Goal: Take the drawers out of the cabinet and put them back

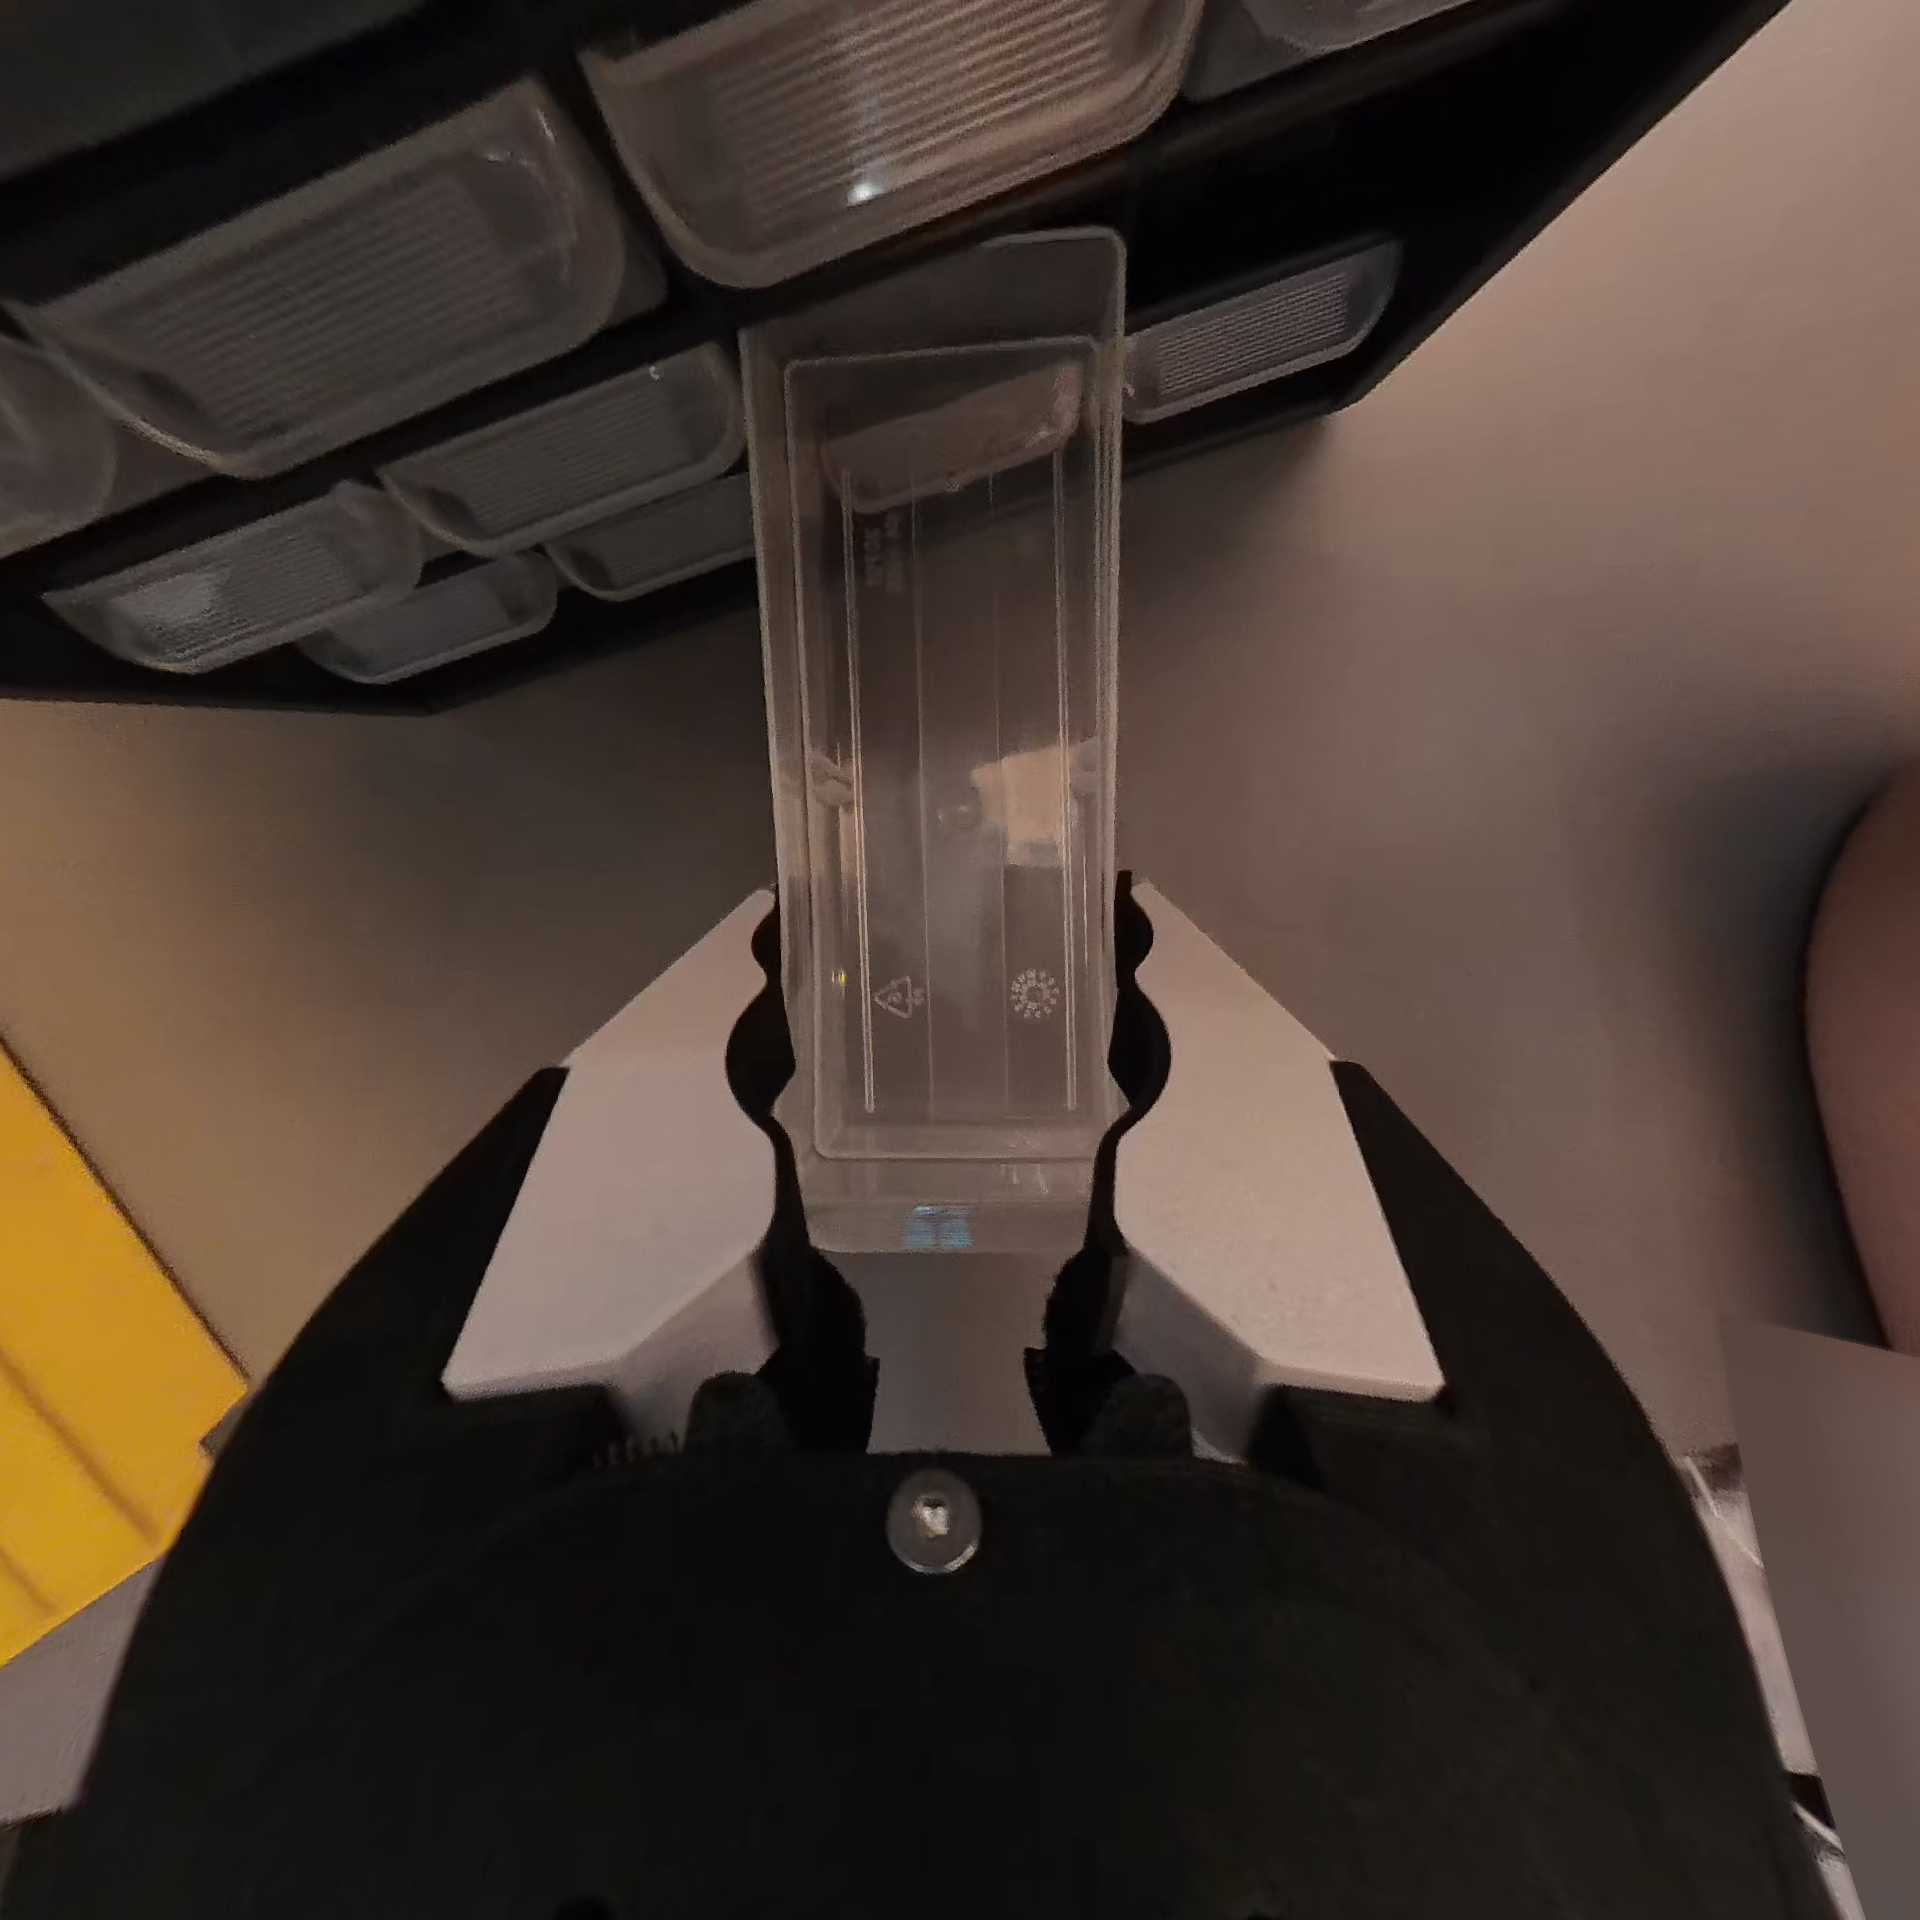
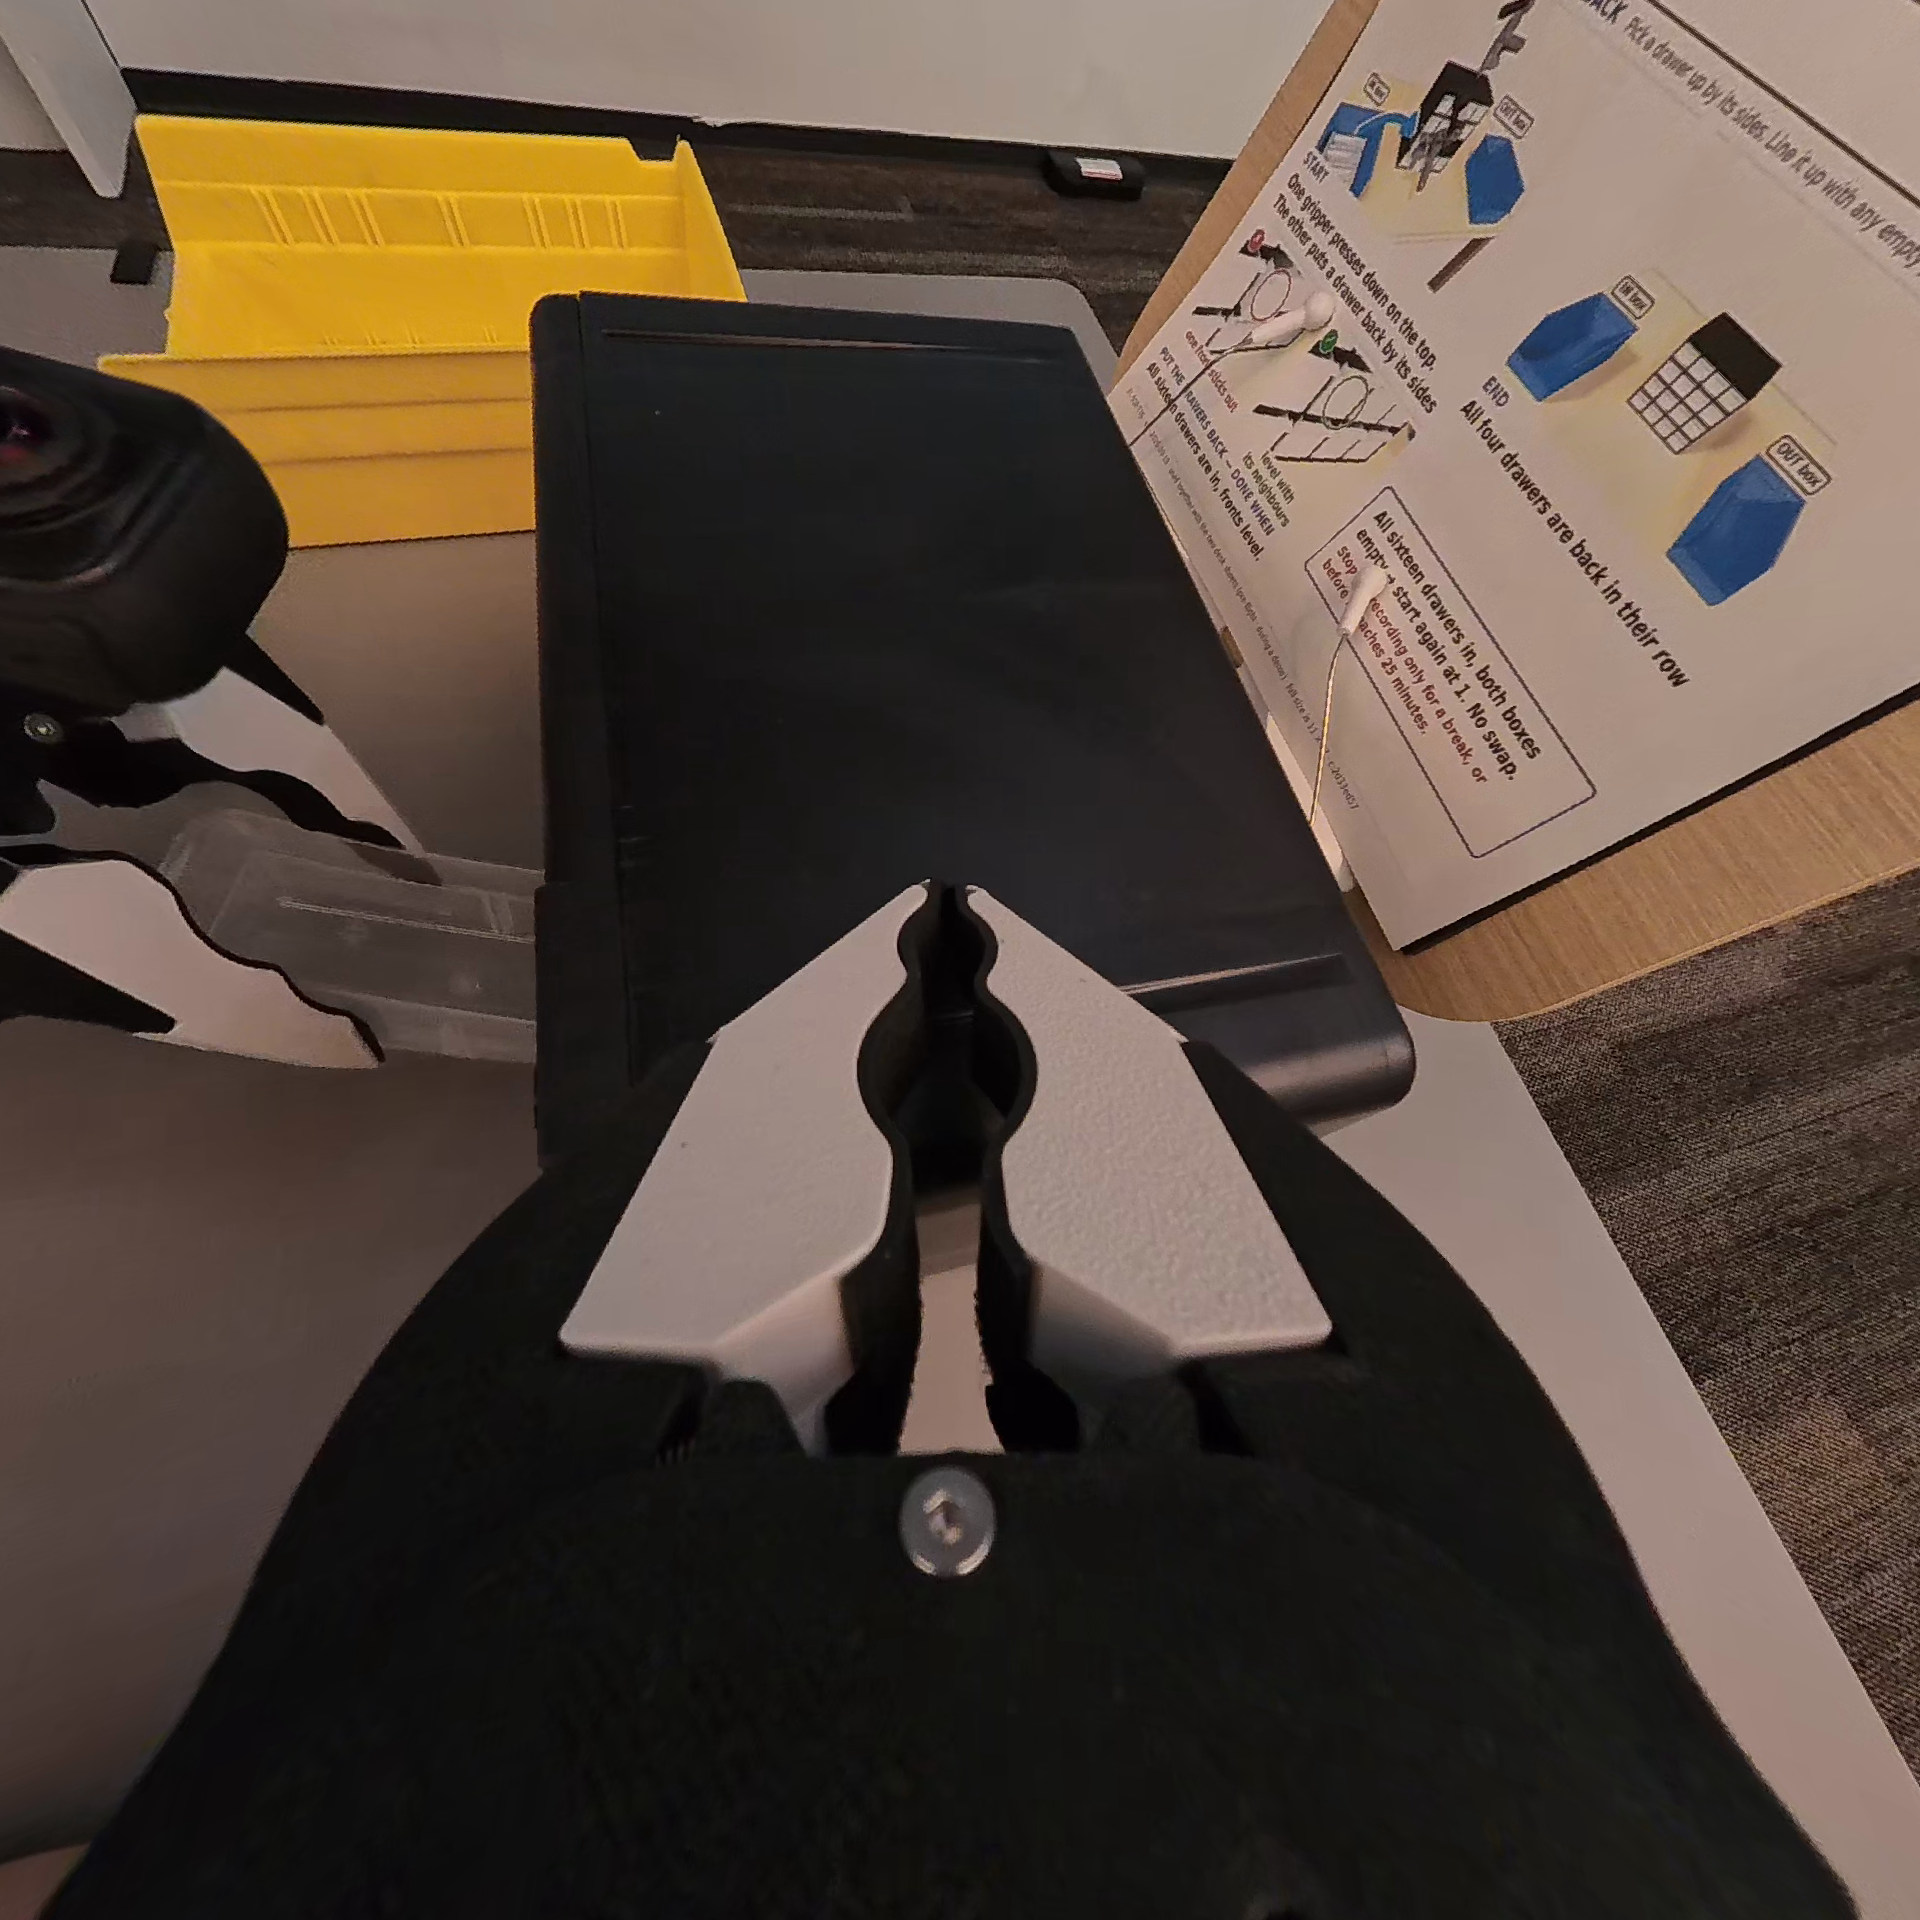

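Observation:
My left gripper (image 1: 945,904) is shut on the sides of a clear plastic drawer (image 1: 935,727), whose far end meets a slot of the black cabinet (image 1: 1247,156). Several other clear drawers (image 1: 343,312) sit in the cabinet's front. In the right wrist view the same drawer (image 2: 416,935) sticks out of the cabinet's left side, held by the left gripper (image 2: 343,935). My right gripper (image 2: 943,891) is shut and empty, with its tips over or on the cabinet's black top (image 2: 883,623); contact cannot be told.
A yellow bin (image 2: 416,291) stands behind the cabinet on the grey table (image 2: 260,1247); it also shows in the left wrist view (image 1: 83,1351). A printed instruction sheet (image 2: 1558,364) leans on a wooden board at the right. The table's right edge drops to carpet (image 2: 1766,1143). Tip to tip, the grippers are about 20 cm apart.

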Available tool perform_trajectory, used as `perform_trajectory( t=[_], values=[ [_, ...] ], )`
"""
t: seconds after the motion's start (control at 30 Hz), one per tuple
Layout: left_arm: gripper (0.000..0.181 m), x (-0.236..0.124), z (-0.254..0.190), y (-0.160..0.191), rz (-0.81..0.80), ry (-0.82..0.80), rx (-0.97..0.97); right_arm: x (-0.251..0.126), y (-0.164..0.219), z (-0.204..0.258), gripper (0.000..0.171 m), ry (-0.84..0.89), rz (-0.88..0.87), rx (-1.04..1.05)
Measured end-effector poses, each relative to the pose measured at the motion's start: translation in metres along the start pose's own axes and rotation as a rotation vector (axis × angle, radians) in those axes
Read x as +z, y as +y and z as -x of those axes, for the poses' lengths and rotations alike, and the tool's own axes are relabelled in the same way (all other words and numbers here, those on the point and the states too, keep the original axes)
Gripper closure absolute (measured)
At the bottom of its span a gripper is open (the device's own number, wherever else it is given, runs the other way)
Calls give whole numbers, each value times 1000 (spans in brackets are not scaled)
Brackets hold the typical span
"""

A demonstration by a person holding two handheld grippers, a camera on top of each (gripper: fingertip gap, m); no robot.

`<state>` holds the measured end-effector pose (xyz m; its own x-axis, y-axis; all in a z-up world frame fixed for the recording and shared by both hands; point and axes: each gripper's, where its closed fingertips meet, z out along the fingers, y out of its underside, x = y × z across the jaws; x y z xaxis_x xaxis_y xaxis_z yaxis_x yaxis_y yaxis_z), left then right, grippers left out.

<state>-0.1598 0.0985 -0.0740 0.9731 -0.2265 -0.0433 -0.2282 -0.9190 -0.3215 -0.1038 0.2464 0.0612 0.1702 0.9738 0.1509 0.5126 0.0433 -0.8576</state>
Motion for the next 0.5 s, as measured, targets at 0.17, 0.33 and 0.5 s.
perform_trajectory(
  t=[0.17,0.33,0.5],
  values=[
    [121,12,0,-11,-40,-17,-32,0,0,0,171,-6,-4,8],
    [120,32,-2,-13,-10,-60,-10,0,0,0,171,-6,-4,7],
    [118,31,-6,-18,-41,-75,-11,0,0,0,171,-11,-8,11]
  ],
)
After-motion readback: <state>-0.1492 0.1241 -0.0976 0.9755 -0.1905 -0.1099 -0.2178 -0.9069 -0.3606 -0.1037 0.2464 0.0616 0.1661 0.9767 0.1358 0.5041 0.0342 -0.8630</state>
